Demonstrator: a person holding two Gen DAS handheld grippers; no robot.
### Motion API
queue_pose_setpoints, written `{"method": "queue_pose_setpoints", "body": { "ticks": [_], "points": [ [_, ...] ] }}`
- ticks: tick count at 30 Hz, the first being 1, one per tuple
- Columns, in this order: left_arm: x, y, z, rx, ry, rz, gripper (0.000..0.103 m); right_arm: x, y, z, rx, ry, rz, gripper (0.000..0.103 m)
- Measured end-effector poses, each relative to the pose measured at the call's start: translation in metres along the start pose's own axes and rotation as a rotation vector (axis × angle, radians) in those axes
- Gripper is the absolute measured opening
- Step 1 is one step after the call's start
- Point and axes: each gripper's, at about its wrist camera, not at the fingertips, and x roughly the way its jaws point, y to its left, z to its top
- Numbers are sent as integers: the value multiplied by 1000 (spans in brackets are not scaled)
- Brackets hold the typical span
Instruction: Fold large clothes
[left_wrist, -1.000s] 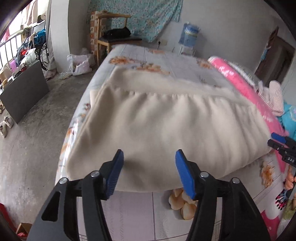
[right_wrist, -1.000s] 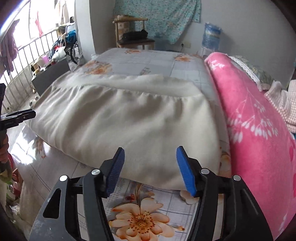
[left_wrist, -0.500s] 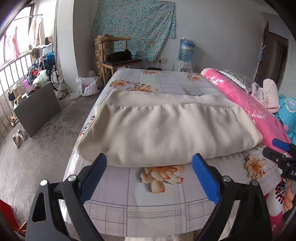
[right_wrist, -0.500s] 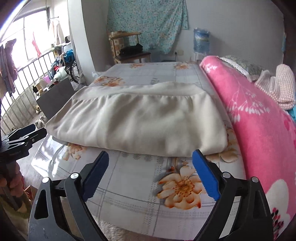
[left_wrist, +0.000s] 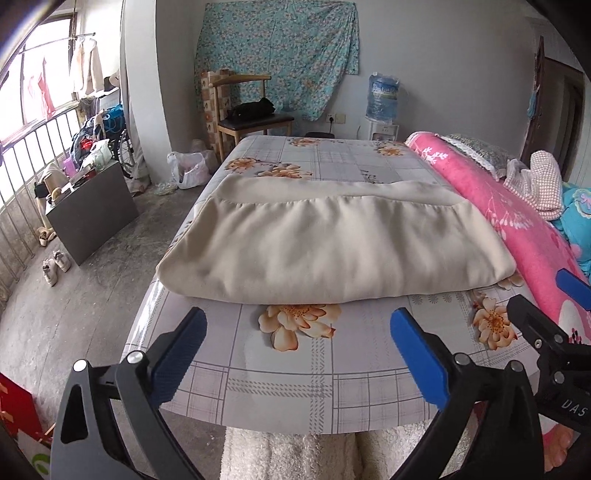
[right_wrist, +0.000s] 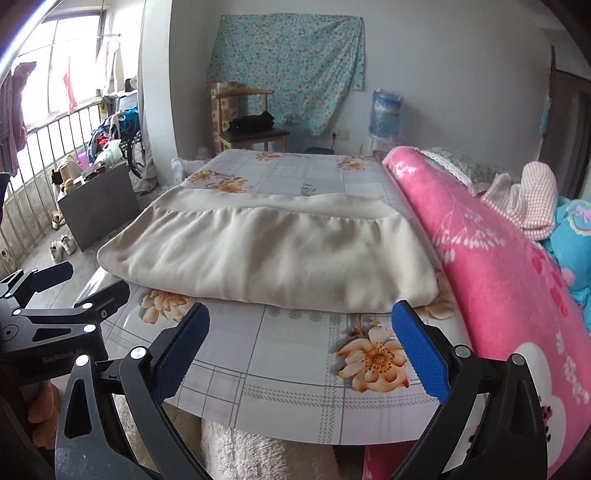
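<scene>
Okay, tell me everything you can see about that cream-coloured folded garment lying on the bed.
The cream garment is soft, matte cloth, folded into a wide, thick rectangle with rounded edges. A gathered seam runs across its far side, with a smooth band beyond. It lies flat on the floral bed sheet, its right end beside the pink blanket. Neither open gripper touches it.

Legible text, two items:
1. "DAS", white letters, cut off by the frame edge, stood on the black body of the right tongs (left_wrist: 546, 339), left wrist view.
2. "GenRobot.AI", faint grey print, stood on the black body of the left tongs (right_wrist: 55, 291), right wrist view.
The water bottle (left_wrist: 383, 96) label was too blurred to read.
</scene>
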Motion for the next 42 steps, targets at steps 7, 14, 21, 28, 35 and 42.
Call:
{"method": "queue_pose_setpoints", "body": {
  "ticks": [7,14,21,28,35,42],
  "points": [
    [0,-15,-1,84,0,57,98,4,-2,-3,18,20,-10,95],
    [2,-13,1,26,17,77,98,7,-7,-6,34,36,-16,95],
    [-1,-12,3,5,18,65,98,9,-7,-7,35,58,1,95],
    [1,-15,2,12,34,59,98,7,-7,-5,38,66,13,95],
    [4,-15,1,7,48,48,98,6,-6,-4,40,73,11,95],
    [5,-14,0,1,55,37,98,7,-3,-6,39,86,6,95]
  ]
}}
